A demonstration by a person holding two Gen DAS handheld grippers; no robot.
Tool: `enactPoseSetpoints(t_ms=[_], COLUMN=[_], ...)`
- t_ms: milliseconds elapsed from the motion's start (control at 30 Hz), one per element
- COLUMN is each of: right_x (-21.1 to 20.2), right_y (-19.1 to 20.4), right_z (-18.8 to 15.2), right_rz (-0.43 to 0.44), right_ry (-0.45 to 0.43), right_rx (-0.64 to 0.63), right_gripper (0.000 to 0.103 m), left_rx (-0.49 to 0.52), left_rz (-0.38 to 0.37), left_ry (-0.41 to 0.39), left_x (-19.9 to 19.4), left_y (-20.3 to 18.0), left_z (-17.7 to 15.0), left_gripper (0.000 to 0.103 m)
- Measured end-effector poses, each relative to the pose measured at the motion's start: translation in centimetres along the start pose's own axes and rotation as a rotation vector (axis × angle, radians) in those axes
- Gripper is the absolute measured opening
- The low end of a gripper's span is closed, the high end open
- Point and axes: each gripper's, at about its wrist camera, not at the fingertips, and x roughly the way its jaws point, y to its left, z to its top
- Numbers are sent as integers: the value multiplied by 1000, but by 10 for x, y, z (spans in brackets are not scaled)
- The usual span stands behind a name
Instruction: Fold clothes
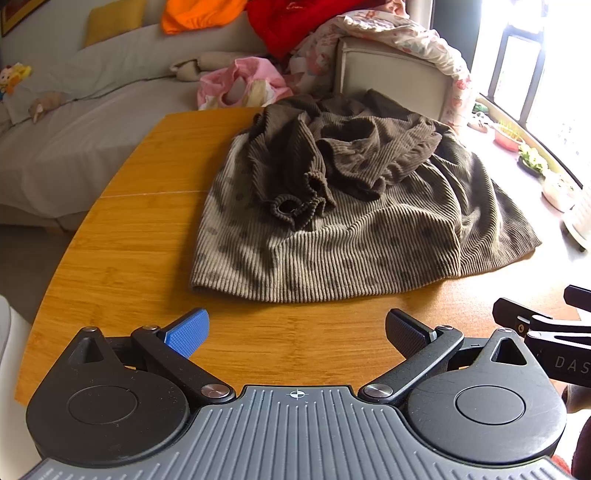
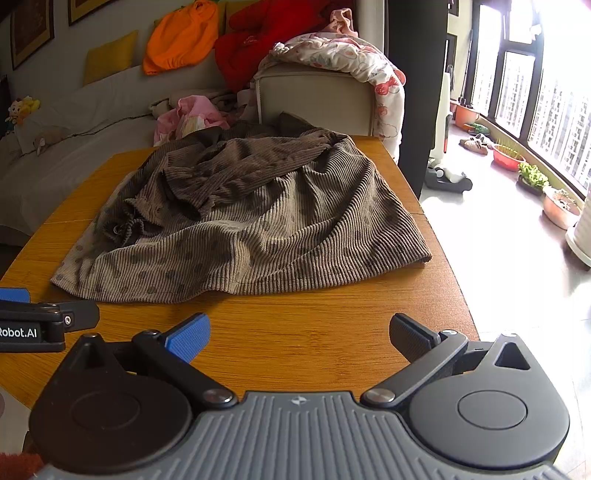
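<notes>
A brown corduroy garment [image 1: 354, 221] lies spread on the wooden table [image 1: 140, 236], its sleeves and top bunched in a heap [image 1: 332, 158] on the far half. The hem faces me. My left gripper [image 1: 297, 332] is open and empty, just short of the hem. My right gripper [image 2: 299, 336] is open and empty, also near the hem; the garment [image 2: 251, 221] and the table [image 2: 295, 332] show in the right wrist view. The right gripper's side shows at the left wrist view's right edge [image 1: 543, 328].
A grey sofa [image 1: 74, 147] stands behind and left of the table, with orange [image 1: 199, 14], red [image 1: 295, 22], pink [image 1: 240, 85] and floral [image 1: 399, 37] clothes piled on it. Plant pots [image 2: 561, 206] and windows line the right side. The table's right edge [image 2: 454, 280] is close.
</notes>
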Motion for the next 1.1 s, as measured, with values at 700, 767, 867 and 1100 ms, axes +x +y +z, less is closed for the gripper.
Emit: enactPoseSetpoints(t_ms=[700, 767, 867, 1100], right_x=[3, 3, 4, 6], right_y=[-3, -3, -4, -4], right_z=[-3, -3, -3, -3], right_rz=[7, 7, 7, 8], right_ry=[18, 19, 21, 27], right_rx=[15, 16, 18, 18], right_gripper=[103, 103, 103, 103], left_rx=[0, -1, -2, -7], left_rz=[-4, -5, -5, -8], left_ry=[13, 14, 17, 26], left_x=[1, 1, 2, 4], left_y=[0, 0, 0, 1], left_z=[-2, -2, -2, -2], left_gripper=[103, 103, 103, 103])
